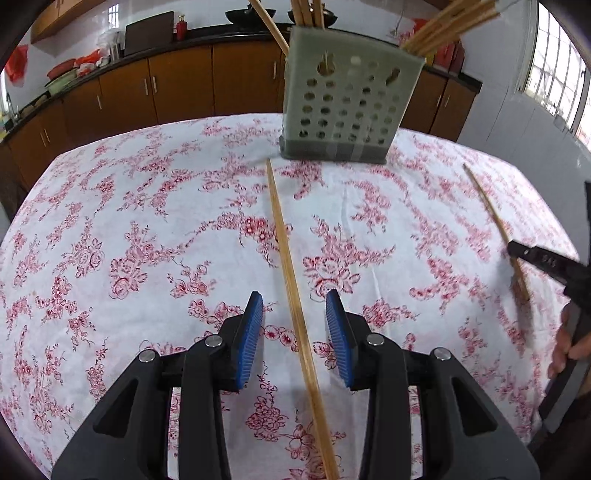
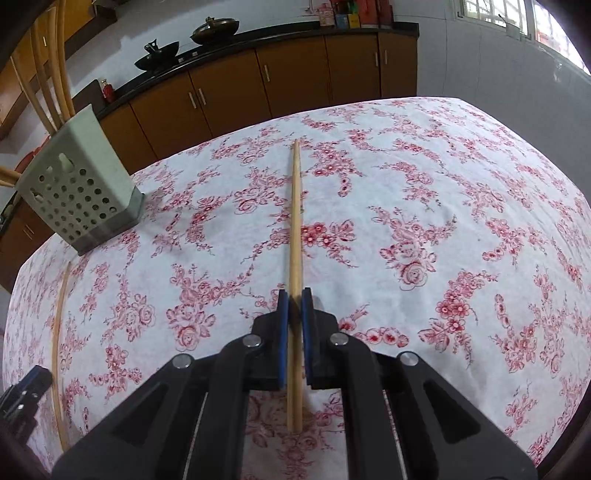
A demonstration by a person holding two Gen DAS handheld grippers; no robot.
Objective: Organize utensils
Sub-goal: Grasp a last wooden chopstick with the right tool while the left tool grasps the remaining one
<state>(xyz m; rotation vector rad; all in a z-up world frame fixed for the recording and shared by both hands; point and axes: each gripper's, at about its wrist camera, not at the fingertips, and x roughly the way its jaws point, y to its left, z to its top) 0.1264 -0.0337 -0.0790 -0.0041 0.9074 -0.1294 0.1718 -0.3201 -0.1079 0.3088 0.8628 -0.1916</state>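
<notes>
The holder is standing at the far side of the table, and it is already carrying several chopsticks upright or leaning out of its top, so a good part of the sorting looks done. Two sticks are lying outside it.

The left stick is lying flat on the cloth, its far tip just short of the holder's base, running back toward the camera. The left gripper is hanging over its near half with the jaws spread wide, one blue pad on each side and neither touching it (a grasp looks set up but not yet made).

The right stick is sitting to the right of the holder, well apart from it. The right gripper is clamping it between closed pads; whether it is clear of the cloth I cannot tell.

Both sticks are still waiting to go into the holder.
</notes>
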